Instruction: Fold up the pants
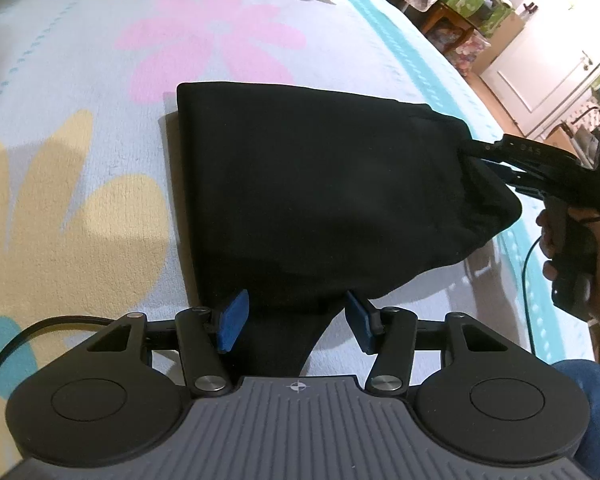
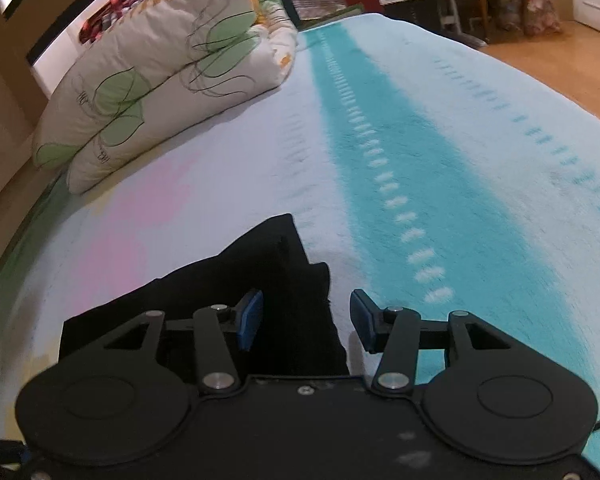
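Black pants (image 1: 320, 184) lie folded on the flower-print bedspread (image 1: 80, 120), filling the middle of the left wrist view, their far edge a straight fold at 12 o'clock. Left gripper (image 1: 296, 322) sits at 6 o'clock, blue pads (image 1: 232, 320) spread wide with nothing pinched; a strip of the pants' near edge runs between the pads, not clamped. Right gripper (image 1: 496, 160) comes in at 3 o'clock in that view, its fingers at the pants' lifted right corner; contact there is dark and hard to read. In the right wrist view the right gripper (image 2: 306, 320) has its jaws apart, black fabric (image 2: 284, 280) lying against the left pad (image 2: 250, 318), clear of the right pad; looks released, though fabric under the fingers is hidden. Rolled quilt with green leaf print (image 2: 160, 80) sits at 11 o'clock, well apart from the pants. Turquoise stripe (image 2: 400, 160) of the bedspread runs from 12 toward 4 o'clock.
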`<act>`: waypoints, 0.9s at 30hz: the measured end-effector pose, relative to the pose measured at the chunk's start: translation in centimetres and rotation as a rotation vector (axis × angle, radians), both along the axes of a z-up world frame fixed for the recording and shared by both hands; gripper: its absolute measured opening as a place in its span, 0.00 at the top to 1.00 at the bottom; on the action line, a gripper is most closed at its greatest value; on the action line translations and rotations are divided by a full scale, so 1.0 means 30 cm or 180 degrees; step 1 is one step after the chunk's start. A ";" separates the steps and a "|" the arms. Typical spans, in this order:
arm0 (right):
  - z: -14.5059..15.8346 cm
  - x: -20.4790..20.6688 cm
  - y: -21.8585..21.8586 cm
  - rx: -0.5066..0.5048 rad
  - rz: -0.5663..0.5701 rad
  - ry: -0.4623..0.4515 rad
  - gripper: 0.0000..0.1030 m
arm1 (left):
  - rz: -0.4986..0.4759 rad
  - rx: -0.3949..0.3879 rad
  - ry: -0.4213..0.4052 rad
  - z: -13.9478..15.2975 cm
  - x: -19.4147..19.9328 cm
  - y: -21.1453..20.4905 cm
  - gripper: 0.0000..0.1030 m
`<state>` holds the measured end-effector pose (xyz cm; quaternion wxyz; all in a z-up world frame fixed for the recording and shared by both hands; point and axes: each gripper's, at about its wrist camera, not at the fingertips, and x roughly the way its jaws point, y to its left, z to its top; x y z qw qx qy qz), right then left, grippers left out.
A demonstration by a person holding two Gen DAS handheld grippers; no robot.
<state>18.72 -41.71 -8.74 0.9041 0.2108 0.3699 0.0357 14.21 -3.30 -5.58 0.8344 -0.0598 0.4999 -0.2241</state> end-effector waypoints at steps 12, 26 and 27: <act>0.188 -0.020 0.173 -0.0906 0.0607 -0.0618 0.87 | 0.0565 0.0021 -0.0764 0.122 -0.060 0.028 0.49; 0.110 0.075 0.156 -0.1058 0.0199 -0.0354 0.64 | 0.0772 0.0229 -0.0620 0.105 -0.020 0.024 0.48; 0.138 0.049 0.169 -0.1116 0.0167 -0.0485 0.64 | 0.0779 0.0238 -0.0627 0.117 -0.012 0.018 0.48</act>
